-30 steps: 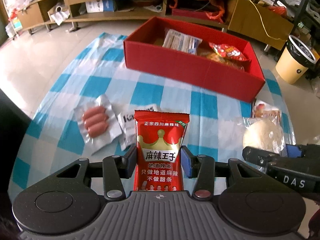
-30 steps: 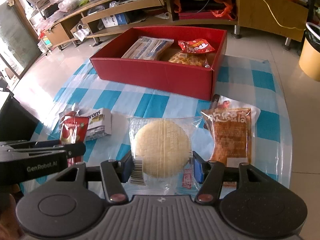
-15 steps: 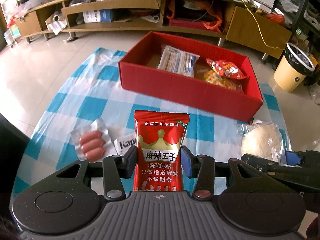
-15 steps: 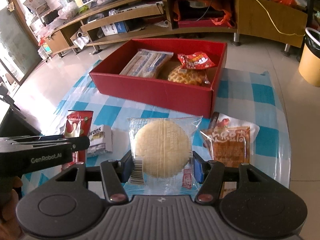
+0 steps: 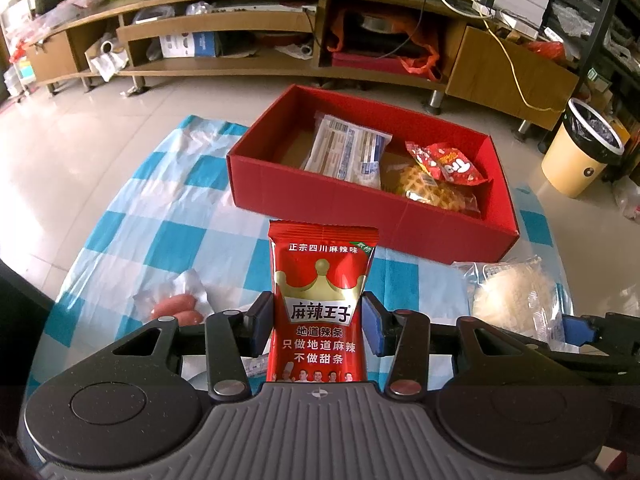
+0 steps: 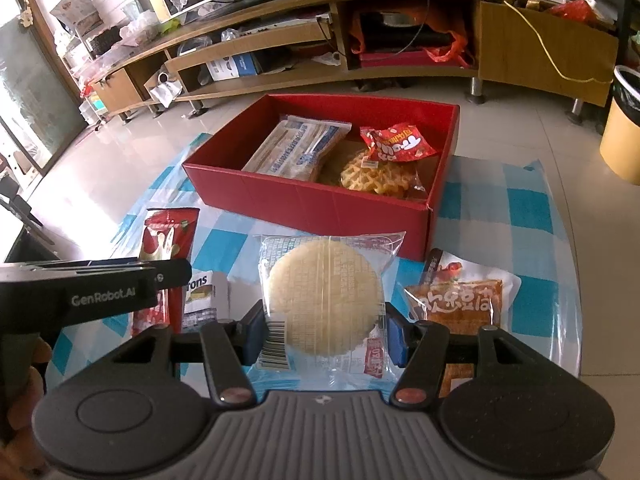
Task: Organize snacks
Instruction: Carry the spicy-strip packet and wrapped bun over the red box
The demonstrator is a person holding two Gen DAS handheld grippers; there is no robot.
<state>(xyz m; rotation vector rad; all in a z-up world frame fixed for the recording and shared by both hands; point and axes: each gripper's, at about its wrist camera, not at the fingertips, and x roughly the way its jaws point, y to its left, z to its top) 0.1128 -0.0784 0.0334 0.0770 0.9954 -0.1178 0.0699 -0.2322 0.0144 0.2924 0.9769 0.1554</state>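
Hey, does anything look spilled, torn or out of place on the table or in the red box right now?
Nothing stands out. The red box sits upright with its packets inside, none torn or spilled. The left gripper holds a red packet and the right gripper a round cake, both intact.

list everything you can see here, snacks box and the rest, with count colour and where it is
red box: 1, red, on the checked cloth ahead of both grippers
striped packet: 1, white and blue, in the box, left side
waffle pack: 1, golden in clear wrap, in the box, right side
small red packet: 1, red, on top of the waffle pack
spicy strip packet: 1, red with gold crown, in the left gripper
round cake pack: 1, pale yellow in clear wrap, in the right gripper
sausage pack: 1, pink in clear wrap, on the cloth, left
white carton: 1, white, on the cloth
orange packet: 1, orange-brown, on the cloth, right
checked cloth: 1, blue and white
bin: 1, cream, floor at right
left gripper: 1, black, blue pads
right gripper: 1, black, blue pads
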